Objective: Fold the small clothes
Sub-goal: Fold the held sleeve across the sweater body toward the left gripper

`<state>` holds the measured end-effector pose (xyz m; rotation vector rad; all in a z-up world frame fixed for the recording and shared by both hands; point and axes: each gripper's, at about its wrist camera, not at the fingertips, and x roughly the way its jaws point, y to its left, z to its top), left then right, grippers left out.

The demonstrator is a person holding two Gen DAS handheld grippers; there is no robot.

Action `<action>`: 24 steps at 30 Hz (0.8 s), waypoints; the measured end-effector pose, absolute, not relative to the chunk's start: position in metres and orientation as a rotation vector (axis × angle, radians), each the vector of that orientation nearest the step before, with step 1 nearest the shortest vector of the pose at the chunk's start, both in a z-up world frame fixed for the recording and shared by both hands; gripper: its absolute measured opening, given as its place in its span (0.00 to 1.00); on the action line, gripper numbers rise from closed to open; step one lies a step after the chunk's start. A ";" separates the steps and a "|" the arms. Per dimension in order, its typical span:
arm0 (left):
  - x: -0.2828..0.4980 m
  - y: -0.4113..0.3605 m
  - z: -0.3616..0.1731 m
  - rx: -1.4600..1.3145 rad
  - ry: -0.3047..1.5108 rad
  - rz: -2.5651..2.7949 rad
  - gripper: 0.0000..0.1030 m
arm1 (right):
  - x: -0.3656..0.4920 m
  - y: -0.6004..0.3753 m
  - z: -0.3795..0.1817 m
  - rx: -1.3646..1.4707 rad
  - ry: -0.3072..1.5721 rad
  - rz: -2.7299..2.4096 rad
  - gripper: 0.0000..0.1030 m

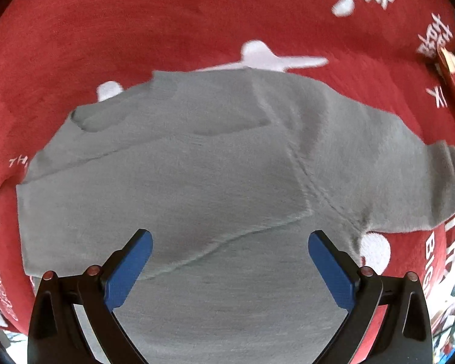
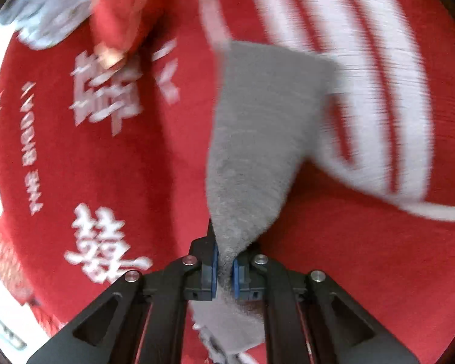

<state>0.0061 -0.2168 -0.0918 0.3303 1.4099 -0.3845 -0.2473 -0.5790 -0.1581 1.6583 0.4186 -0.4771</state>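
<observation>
Right wrist: right gripper [image 2: 224, 268] pinched on grey top's [image 2: 257, 127] sleeve, ready to fold inward; left gripper [image 1: 230, 261] wide, empty, poised above body.

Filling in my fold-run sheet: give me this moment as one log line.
left tongs: open above grey garment | right tongs: shut on grey garment's sleeve | surface: red printed cloth | fold: underway

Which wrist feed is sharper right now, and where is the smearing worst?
Left wrist view: fairly sharp, grey knit garment and open left tool crisp, with fisheye bending at the edges. Right wrist view: heavy motion blur across the red printed cloth, worst on its white stripes top right; only the right tool, shut on grey fabric, stays clear.
</observation>
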 end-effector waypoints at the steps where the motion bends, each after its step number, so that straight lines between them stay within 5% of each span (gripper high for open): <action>1: 0.009 -0.208 -0.089 0.318 1.404 -0.379 1.00 | -0.235 -0.575 -0.148 1.632 0.421 -0.423 0.07; 12: 0.050 -0.075 -0.073 0.170 1.358 -0.247 1.00 | -0.050 -0.418 -0.056 1.144 0.700 0.121 0.07; 20: 0.066 0.013 -0.086 0.025 1.367 -0.157 1.00 | 0.021 -0.229 -0.114 0.778 1.146 0.254 0.08; 24: 0.067 0.033 -0.097 -0.046 1.398 -0.192 1.00 | 0.021 -0.203 -0.137 0.682 1.300 0.155 0.25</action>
